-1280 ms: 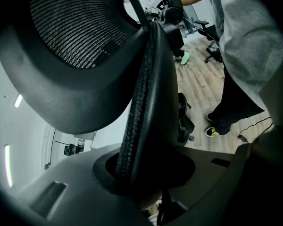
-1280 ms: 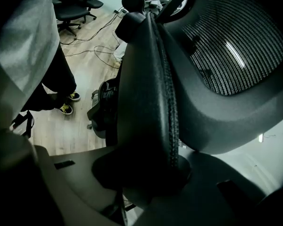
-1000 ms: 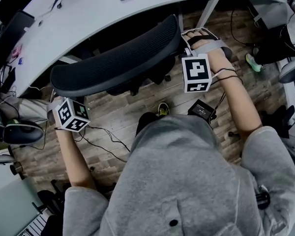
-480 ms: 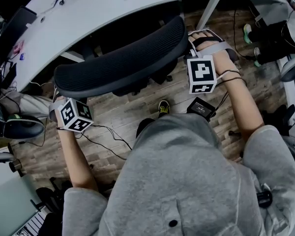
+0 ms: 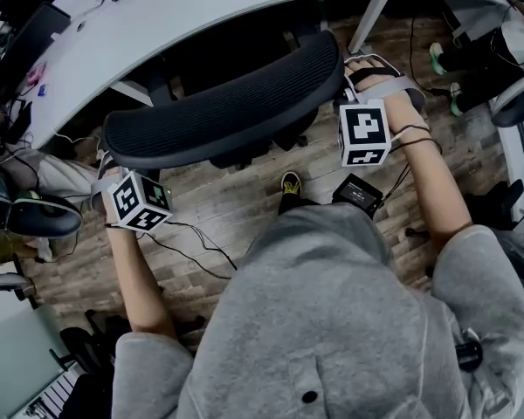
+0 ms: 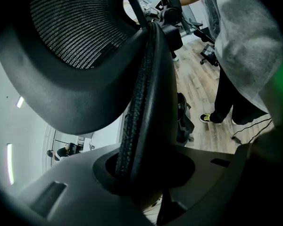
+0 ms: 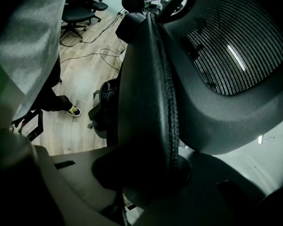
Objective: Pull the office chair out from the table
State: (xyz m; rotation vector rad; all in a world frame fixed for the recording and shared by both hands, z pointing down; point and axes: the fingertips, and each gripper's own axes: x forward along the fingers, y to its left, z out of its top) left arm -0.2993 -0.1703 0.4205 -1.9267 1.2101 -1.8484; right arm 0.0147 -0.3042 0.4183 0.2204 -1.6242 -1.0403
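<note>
OK, both grippers are clamped on the office chair [image 5: 218, 112]. Left gripper [image 6: 142, 171]: jaws closed onto the left edge of the mesh backrest, and the stitched rim runs straight up between them. Right gripper [image 7: 148, 173]: same on the right edge, rim pinched between the jaws. From the head view I see the backrest lying across the frame, just off the curved edge of the white table [image 5: 157, 33], between the table and the person's grey sweatshirt [image 5: 332, 321]. The seat is hidden under the backrest and the table's shadow, so I can't tell how far it's tucked in. Wood floor [image 5: 236, 208] below, with cables [image 5: 188, 243] and a black box [image 5: 358, 195] near the person's shoe [image 5: 290, 184].
</note>
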